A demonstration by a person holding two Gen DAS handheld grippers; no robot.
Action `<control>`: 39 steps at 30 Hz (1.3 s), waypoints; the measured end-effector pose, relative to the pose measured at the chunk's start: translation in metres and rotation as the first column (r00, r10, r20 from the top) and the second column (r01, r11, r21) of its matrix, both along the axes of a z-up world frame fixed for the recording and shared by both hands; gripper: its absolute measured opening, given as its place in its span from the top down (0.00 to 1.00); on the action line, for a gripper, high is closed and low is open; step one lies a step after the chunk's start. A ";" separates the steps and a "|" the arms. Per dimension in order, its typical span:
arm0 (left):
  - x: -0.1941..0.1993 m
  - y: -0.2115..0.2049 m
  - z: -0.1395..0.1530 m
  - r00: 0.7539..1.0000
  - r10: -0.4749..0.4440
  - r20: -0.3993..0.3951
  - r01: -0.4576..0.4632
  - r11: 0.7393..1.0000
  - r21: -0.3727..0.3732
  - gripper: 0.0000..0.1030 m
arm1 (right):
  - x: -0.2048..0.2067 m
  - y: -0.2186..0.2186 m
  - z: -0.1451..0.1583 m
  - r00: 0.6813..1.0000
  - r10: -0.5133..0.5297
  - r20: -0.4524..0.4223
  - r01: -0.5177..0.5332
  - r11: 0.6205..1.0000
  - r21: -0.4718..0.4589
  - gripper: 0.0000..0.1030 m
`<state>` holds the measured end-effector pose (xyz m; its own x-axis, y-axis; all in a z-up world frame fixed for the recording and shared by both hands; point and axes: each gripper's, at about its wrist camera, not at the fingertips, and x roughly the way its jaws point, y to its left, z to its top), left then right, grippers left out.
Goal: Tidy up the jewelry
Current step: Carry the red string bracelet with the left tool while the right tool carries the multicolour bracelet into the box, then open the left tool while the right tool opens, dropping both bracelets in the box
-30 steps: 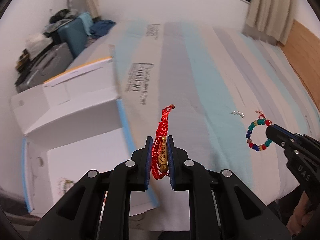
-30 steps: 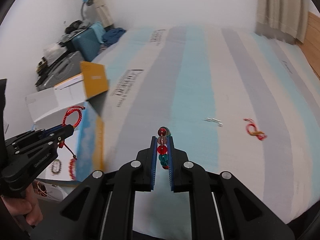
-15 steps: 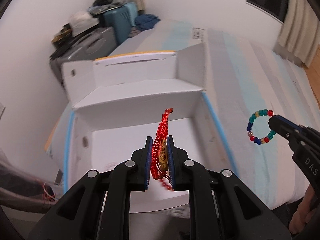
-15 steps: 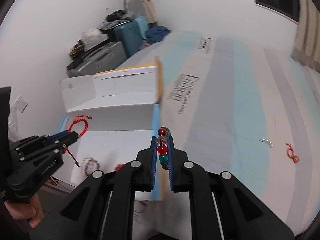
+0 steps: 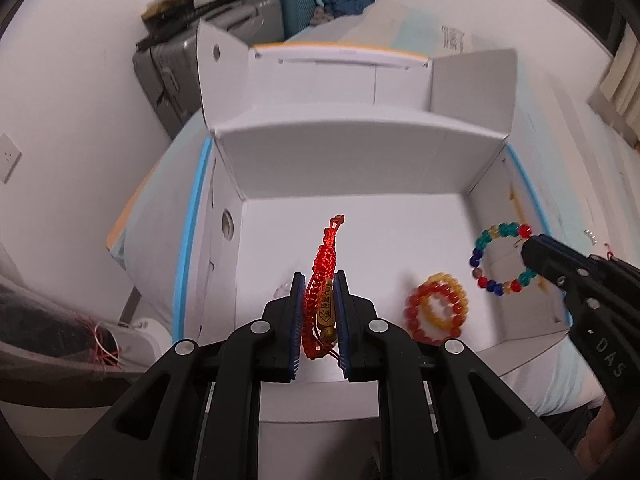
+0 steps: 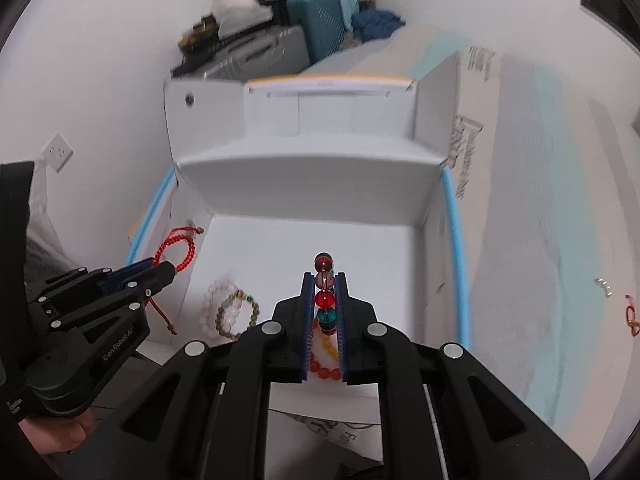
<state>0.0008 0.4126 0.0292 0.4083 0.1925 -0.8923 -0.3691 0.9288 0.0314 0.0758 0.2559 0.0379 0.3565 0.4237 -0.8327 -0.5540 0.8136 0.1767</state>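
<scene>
A: Both bracelets are over the white box (image 5: 352, 168) now. The left gripper (image 5: 319, 312) is clamped nearly shut on the red cord bracelet (image 5: 325, 276), gold charm pinched between the pads, loop standing up above the box floor. The right gripper (image 6: 325, 308) is fully closed on the multicoloured bead bracelet (image 6: 324, 300), which hangs as a ring near the box's right wall in the left wrist view.

B: What is already in the box?

A: An orange and red bead bracelet (image 5: 436, 312) on the floor, just right of the left gripper. In the right wrist view, a pale bead bracelet (image 6: 218, 300) and a mottled one (image 6: 236, 314) touch each other near the box's left wall.

B: What could go wrong?

A: I'd judge tangling the main risk. If the cord bracelet drops onto the beads, its loose knotted tails could snag them. It could also cling to the ribbed pads when the jaws part. Released too high, the bead ring may bounce or roll toward the wall, or land on the orange one.

B: And compared with a second ago?

A: Then both grippers were over the striped bed, the box off to the left. Both have since swung across above the box interior, grips unchanged. A red trinket (image 6: 632, 316) and a small silver piece (image 6: 603, 285) lie on the bed right of the box.
</scene>
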 end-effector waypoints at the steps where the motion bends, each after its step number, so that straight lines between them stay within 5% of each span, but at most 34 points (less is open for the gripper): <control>1: 0.001 0.003 -0.007 1.000 -0.002 -0.013 0.002 1.000 -0.006 0.87 | 0.002 0.003 -0.006 1.000 0.004 -0.009 -0.004 1.000 -0.010 0.91; 14: 0.018 0.022 -0.072 0.990 0.009 -0.139 -0.017 0.998 -0.056 0.85 | 0.017 0.018 -0.063 0.994 0.007 -0.113 -0.017 0.996 -0.087 0.91; 25: 0.019 0.024 -0.081 0.990 0.021 -0.143 -0.029 0.998 -0.053 0.83 | 0.014 0.021 -0.076 0.991 0.021 -0.135 -0.035 0.994 -0.103 0.89; 27: 0.017 0.021 -0.077 0.991 0.027 -0.134 -0.034 0.998 -0.049 0.76 | 0.012 0.020 -0.074 0.991 0.023 -0.130 -0.037 0.994 -0.101 0.89; 29: 0.016 0.019 -0.072 0.992 0.034 -0.118 -0.038 0.999 -0.034 0.57 | 0.010 0.018 -0.071 0.991 0.026 -0.129 -0.039 0.994 -0.098 0.87; 37: 0.014 0.010 -0.045 0.996 0.060 -0.062 -0.058 0.998 0.019 0.20 | 0.004 -0.005 -0.034 1.000 0.013 -0.027 -0.014 0.999 -0.040 0.35; 39: 0.014 0.006 -0.036 0.997 0.062 -0.037 -0.060 0.998 0.031 0.17 | 0.004 -0.013 -0.023 1.000 0.004 0.013 -0.003 0.999 -0.033 0.24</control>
